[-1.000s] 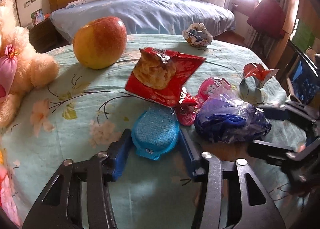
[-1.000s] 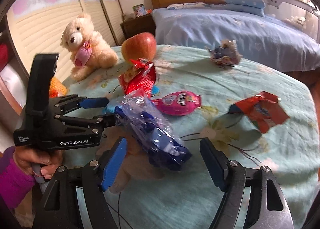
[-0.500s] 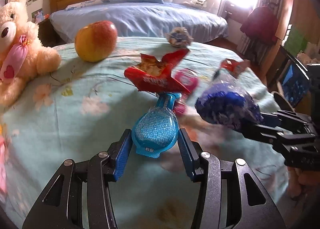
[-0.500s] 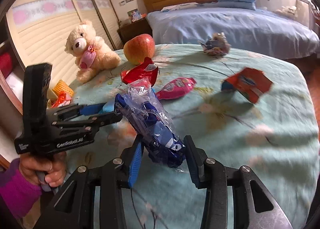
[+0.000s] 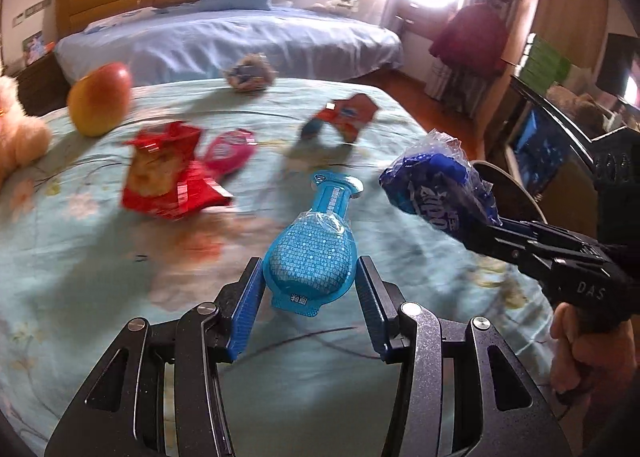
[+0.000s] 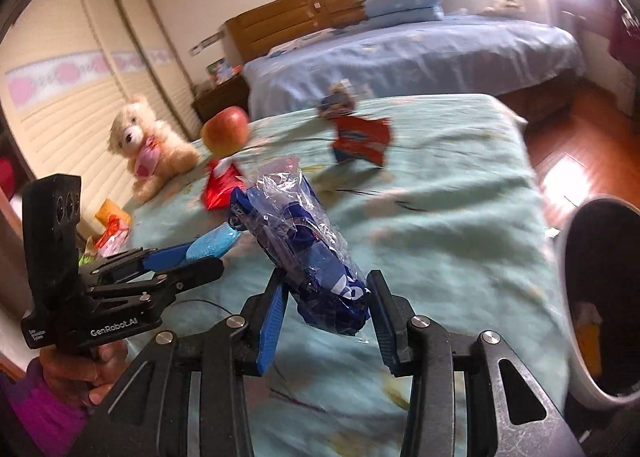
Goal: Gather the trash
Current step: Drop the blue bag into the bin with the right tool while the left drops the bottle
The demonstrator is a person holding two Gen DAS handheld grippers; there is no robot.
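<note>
My left gripper [image 5: 308,305] is shut on a light blue plastic pouch [image 5: 310,257] and holds it above the table. My right gripper [image 6: 326,305] is shut on a crumpled dark blue wrapper [image 6: 304,245], also lifted; it shows at the right of the left wrist view [image 5: 436,193]. On the floral cloth lie a red snack bag [image 5: 168,177], a pink wrapper [image 5: 230,145], a red-and-blue wrapper [image 5: 344,117] and a crumpled paper ball [image 5: 250,75]. A white bin [image 6: 600,337] stands at the table's right edge.
An apple [image 5: 100,97] and a teddy bear [image 6: 148,145] sit at the table's far left. A blue bed [image 5: 240,41] lies behind the table. Orange and red items [image 6: 112,225] lie at the table's left edge. Wooden floor [image 6: 568,137] shows to the right.
Both grippers closed on their items and lifted them off the cloth. Both have swung right, toward the table's right edge, and the bin has come into the right wrist view.
</note>
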